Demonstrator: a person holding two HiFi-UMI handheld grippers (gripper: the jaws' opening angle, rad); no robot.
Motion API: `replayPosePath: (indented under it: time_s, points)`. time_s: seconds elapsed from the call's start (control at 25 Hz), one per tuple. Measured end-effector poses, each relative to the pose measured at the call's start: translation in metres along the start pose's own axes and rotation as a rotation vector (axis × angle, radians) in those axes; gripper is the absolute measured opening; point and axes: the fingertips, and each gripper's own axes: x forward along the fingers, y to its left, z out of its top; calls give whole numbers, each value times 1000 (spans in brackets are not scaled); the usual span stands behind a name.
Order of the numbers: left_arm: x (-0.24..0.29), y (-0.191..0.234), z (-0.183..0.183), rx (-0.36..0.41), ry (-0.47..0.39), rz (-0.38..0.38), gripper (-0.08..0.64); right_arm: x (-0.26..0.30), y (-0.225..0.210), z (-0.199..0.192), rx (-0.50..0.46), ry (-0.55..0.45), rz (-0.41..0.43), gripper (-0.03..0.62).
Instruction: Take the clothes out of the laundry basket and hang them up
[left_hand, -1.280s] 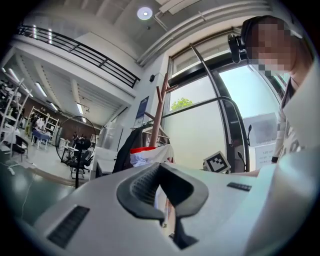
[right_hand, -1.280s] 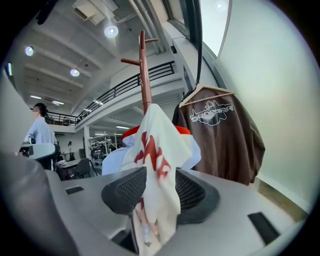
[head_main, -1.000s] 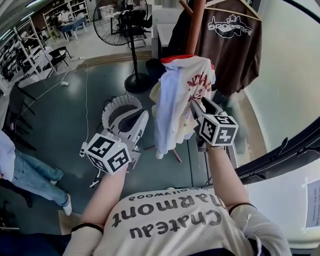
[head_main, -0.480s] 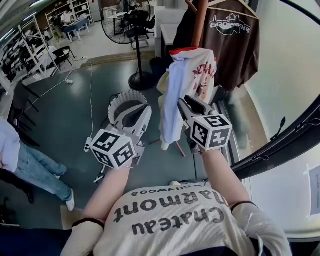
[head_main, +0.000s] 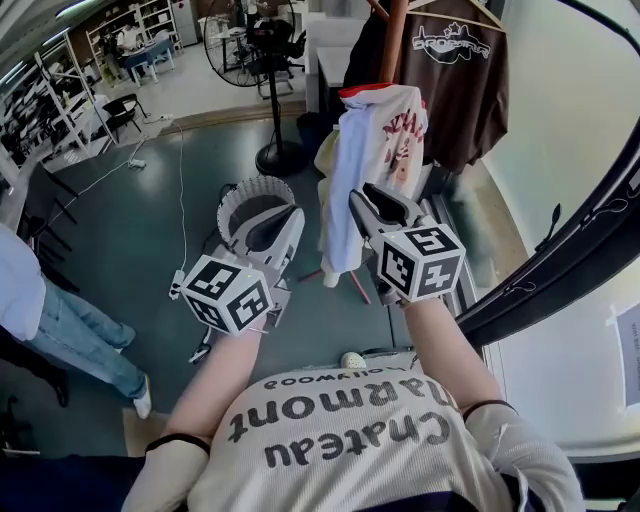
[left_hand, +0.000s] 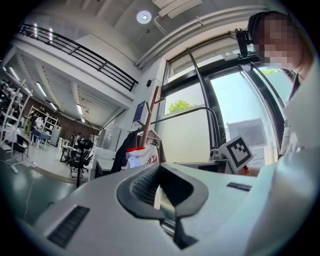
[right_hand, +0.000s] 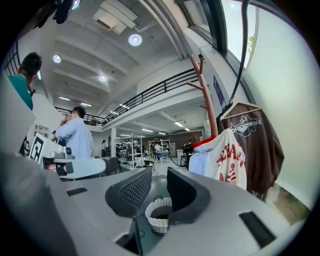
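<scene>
White shirt (head_main: 385, 150) is draped on the coat rack (head_main: 393, 40) beside the brown shirt (head_main: 455, 80). Looks like light, limp cotton, likely slips if bumped – grab at collar or shoulder seam. Left claw (head_main: 283, 218) closed, empty. Right claw (head_main: 365, 198) just narrowed, part open, nothing in it. Basket (head_main: 232, 200) on the floor below – contents unclear.

Your grey left gripper (head_main: 272, 228), marker cube at its rear, reaches forward about level on your bare left forearm (head_main: 215, 385), jaws pressed together with nothing between them. Your grey right gripper (head_main: 368, 203) is held level beside it, apart, on your right forearm (head_main: 440, 350). Its jaws have just been closing and stand slightly apart, empty.
</scene>
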Motion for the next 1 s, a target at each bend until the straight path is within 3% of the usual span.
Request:
replayPosePath:
  time_s: [0.24,1.0]
  points:
    - [-21,-8,0,1,-2,9,9,-12,15,-7,66,4,14,115]
    - [-48,-29,-4,13,4,10,9,-32,36,-23,71,27,31,115]
